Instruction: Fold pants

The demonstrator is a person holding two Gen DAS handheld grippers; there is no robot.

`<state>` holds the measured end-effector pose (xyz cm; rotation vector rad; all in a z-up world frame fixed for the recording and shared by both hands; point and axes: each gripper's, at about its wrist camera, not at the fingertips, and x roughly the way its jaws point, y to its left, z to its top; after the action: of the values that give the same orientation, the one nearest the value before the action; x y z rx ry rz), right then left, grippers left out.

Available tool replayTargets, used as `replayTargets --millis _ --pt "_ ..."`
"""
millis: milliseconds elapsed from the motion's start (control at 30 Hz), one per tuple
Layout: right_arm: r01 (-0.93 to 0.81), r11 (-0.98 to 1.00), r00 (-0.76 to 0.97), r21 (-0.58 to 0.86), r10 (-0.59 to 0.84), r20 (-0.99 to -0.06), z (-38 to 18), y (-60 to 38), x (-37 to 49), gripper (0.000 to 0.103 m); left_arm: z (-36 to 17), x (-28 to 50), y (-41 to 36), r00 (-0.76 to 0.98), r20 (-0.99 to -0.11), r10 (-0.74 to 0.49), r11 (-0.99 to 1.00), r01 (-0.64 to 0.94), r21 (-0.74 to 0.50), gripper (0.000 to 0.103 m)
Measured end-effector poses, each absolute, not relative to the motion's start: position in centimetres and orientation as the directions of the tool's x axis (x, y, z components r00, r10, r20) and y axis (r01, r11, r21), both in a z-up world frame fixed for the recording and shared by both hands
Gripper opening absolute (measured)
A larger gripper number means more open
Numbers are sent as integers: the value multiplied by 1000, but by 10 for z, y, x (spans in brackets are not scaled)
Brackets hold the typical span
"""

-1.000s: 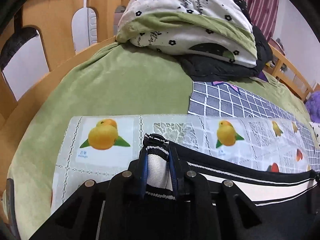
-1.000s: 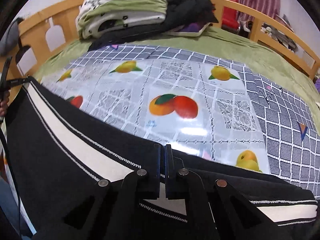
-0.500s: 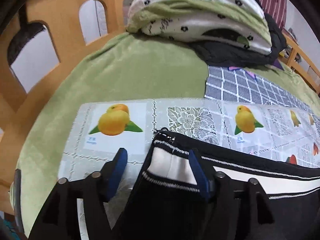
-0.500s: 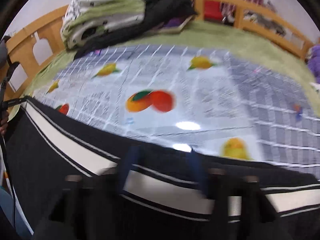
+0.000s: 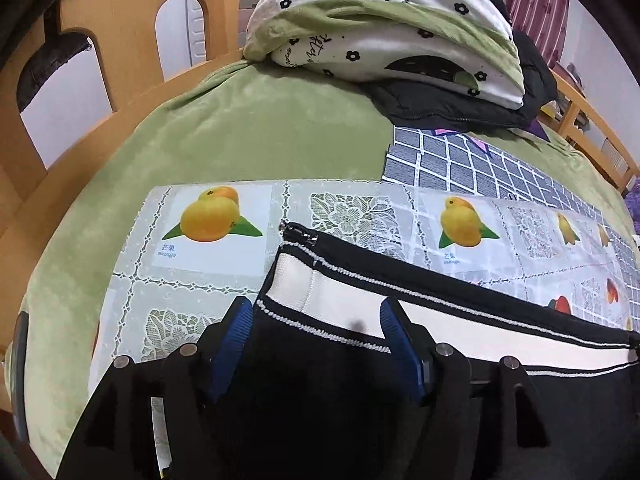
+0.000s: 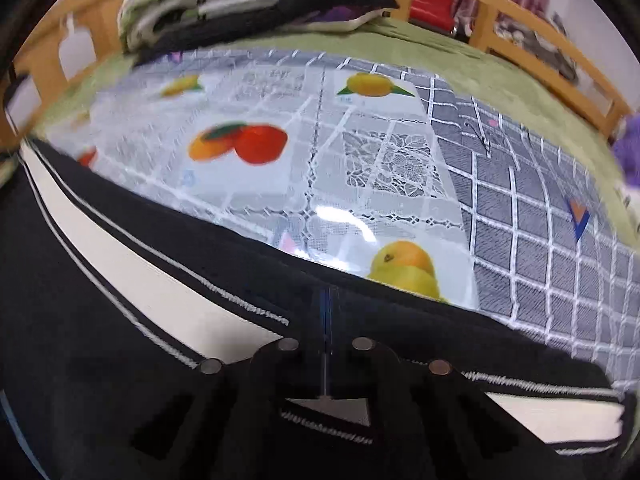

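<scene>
— Lying across the lower half of the left wrist frame: black pants (image 5: 460, 316) with a white side stripe, spread on a fruit-print plastic sheet (image 5: 352, 216). Stripe end and a small metal zipper pull sitting at centre frame, just right of a printed mango.

— Left gripper (image 5: 316, 332)?

— Spread wide at bottom centre, blue pads (image 5: 234, 324) well apart, gripping nothing. Straddling the stripe end of the pants; impossible to tell whether touching the cloth or just above it.

— And the right gripper (image 6: 327, 320)?

— Clenched, bottom centre of the right wrist frame. Blue pads pressed together with only a thin line between, pinched on the upper edge of the pants (image 6: 120, 280). Frame blurred at the left side and top, sharper at centre.

— Pants in that frame?

— Filling the whole lower part, white stripe running from the left edge down toward the gripper, then out again toward the lower right.

— Around them?

— Same fruit-print sheet (image 6: 320, 160) at mid frame, overlapping a grey grid-pattern cloth (image 6: 540, 220) to the right. Green bedspread (image 5: 224, 128) beneath, upper left of the left wrist frame. Folded floral quilt (image 5: 380, 20) at upper centre, stacked on dark clothing (image 5: 448, 108). Wooden bed rail (image 5: 132, 20) along the upper left.
</scene>
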<state>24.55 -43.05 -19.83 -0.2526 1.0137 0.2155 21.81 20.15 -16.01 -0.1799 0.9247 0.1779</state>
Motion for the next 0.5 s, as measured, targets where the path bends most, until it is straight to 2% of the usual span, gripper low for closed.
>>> replayTargets --millis 100,167,233,400,467,500 --pt "-297 952 511 -78 89 -855 -191 -435 248 0 -156 217 199 593 -802 69 973 -218 -78 64" --pt "-298 954 513 -40 125 -849 -183 -441 247 14 -153 215 196 597 -799 69 976 -206 -69 64" --pt "-316 948 528 -38 143 -837 -177 -441 244 53 -151 212 194 606 -793 67 979 -194 -66 64" --pt "-368 928 489 -52 145 -860 -191 -426 254 55 -155 213 189 597 -801 49 978 -193 -84 64" --pt "-379 924 489 -43 161 -857 -195 -423 258 50 -157 214 187 591 -805 45 978 -191 -86 64" --pt "-380 924 482 -27 174 -859 -196 -424 261 37 -157 214 186 592 -805 44 978 -188 -85 64"
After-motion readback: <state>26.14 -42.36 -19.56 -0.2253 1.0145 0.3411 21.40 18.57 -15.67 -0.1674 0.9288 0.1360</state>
